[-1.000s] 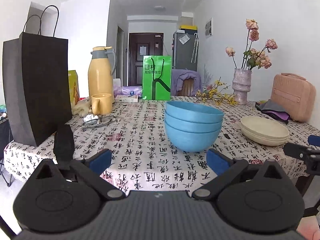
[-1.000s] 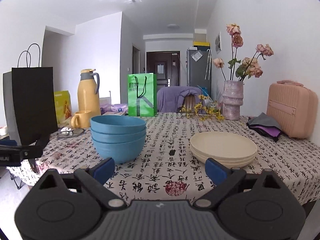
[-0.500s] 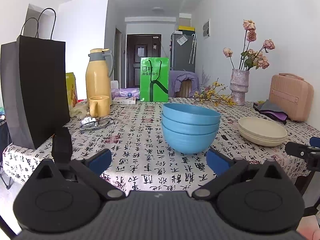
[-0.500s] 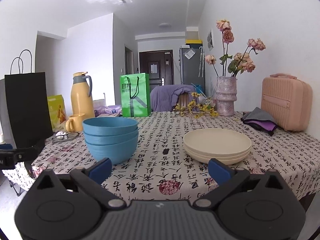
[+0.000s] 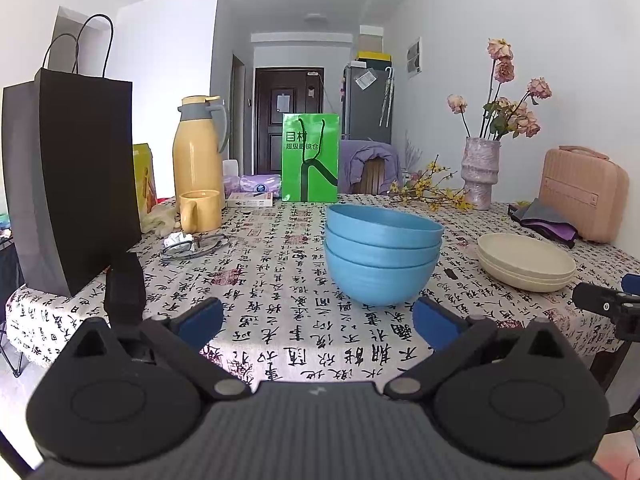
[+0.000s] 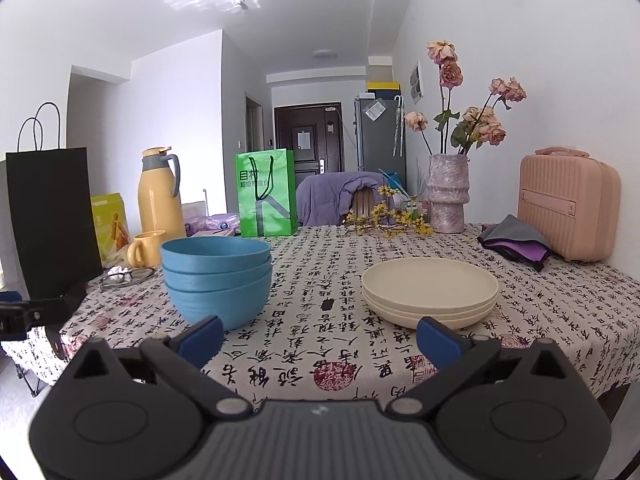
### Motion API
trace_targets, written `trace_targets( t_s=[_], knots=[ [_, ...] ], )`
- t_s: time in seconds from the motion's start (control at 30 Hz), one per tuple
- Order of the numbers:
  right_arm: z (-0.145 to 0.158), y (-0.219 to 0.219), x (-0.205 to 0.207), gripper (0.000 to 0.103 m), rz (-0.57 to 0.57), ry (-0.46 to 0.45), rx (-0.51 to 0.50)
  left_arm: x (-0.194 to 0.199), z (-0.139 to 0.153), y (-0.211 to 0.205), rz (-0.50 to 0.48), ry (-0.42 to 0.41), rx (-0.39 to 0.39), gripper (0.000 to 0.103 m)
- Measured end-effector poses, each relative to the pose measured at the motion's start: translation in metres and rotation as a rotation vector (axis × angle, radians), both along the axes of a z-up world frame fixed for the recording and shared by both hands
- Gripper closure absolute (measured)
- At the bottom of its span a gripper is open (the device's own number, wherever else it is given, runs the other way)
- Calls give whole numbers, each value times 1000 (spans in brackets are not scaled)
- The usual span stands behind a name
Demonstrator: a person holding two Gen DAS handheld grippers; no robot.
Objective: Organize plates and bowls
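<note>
Three blue bowls [image 5: 382,258] sit nested in one stack on the patterned tablecloth; the stack also shows in the right wrist view [image 6: 218,278]. A stack of cream plates [image 5: 526,262] lies to its right, also seen in the right wrist view [image 6: 430,292]. My left gripper [image 5: 316,320] is open and empty, just in front of the bowls near the table's front edge. My right gripper [image 6: 318,338] is open and empty, in front of the gap between bowls and plates.
A tall black paper bag [image 5: 72,176], yellow thermos [image 5: 198,152], yellow mug [image 5: 200,210] and glasses [image 5: 196,244] stand at the left. A green bag [image 5: 310,158], flower vase [image 5: 480,172], pink case [image 5: 582,194] and folded cloths [image 5: 546,222] line the back and right.
Both grippers have pulled back slightly and tilted up, so the table sits lower in each view. Bowls and plates have not moved. Both grippers stay open.
</note>
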State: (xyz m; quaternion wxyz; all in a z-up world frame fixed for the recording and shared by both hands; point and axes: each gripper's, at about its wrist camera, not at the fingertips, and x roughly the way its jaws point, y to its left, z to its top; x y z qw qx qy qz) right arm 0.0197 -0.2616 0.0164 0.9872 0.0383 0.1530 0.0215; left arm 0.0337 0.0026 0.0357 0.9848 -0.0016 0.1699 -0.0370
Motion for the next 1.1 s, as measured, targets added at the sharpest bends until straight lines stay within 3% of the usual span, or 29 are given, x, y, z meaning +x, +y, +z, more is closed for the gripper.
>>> trace_targets(
  t_s=[1.1],
  knots=[
    [-2,-2,-2,0,-6,-3,4,0,-2,-1,2,3,2,0]
  ],
)
